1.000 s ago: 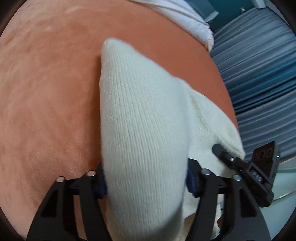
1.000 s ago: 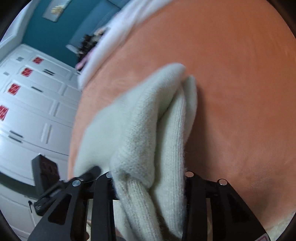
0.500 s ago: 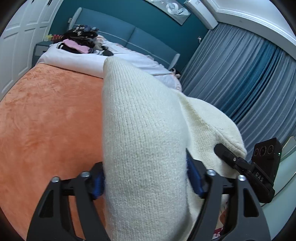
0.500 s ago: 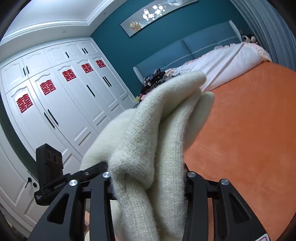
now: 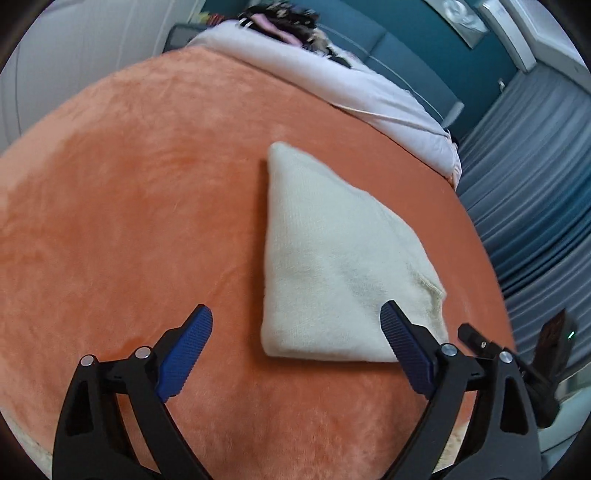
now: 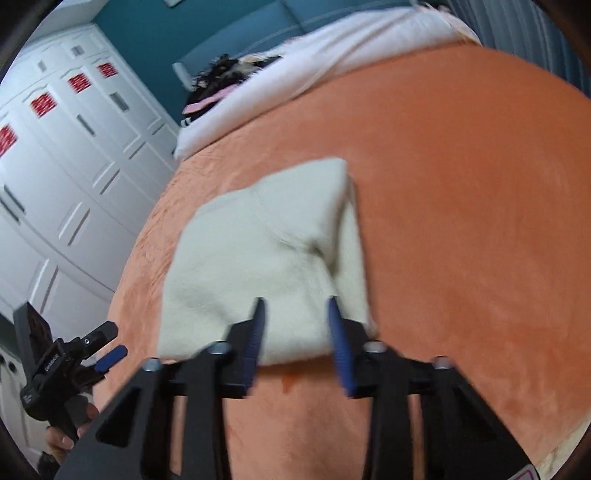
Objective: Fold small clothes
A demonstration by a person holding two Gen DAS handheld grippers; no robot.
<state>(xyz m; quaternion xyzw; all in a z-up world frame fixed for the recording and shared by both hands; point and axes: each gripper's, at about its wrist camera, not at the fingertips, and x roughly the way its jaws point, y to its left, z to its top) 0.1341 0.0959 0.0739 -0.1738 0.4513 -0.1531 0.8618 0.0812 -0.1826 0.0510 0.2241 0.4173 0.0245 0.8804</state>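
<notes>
A cream knit garment (image 5: 332, 266) lies folded flat on the orange blanket (image 5: 129, 206). It also shows in the right wrist view (image 6: 266, 266). My left gripper (image 5: 295, 325) is open and empty, its blue-padded fingers (image 5: 184, 350) spread wide just above the garment's near edge. My right gripper (image 6: 295, 314) is open and empty, its jaws a narrower gap apart over the garment's near edge. The left gripper also shows in the right wrist view (image 6: 107, 354) at the lower left.
A white duvet (image 5: 332, 85) with a heap of dark and pink clothes (image 5: 288, 22) lies at the head of the bed. White wardrobe doors (image 6: 66, 155) stand at one side, blue-grey curtains (image 5: 535, 184) at the other.
Both grippers held the garment lifted in the air. It now lies folded on the blanket, both grippers have let go and opened, and they have drawn back a little.
</notes>
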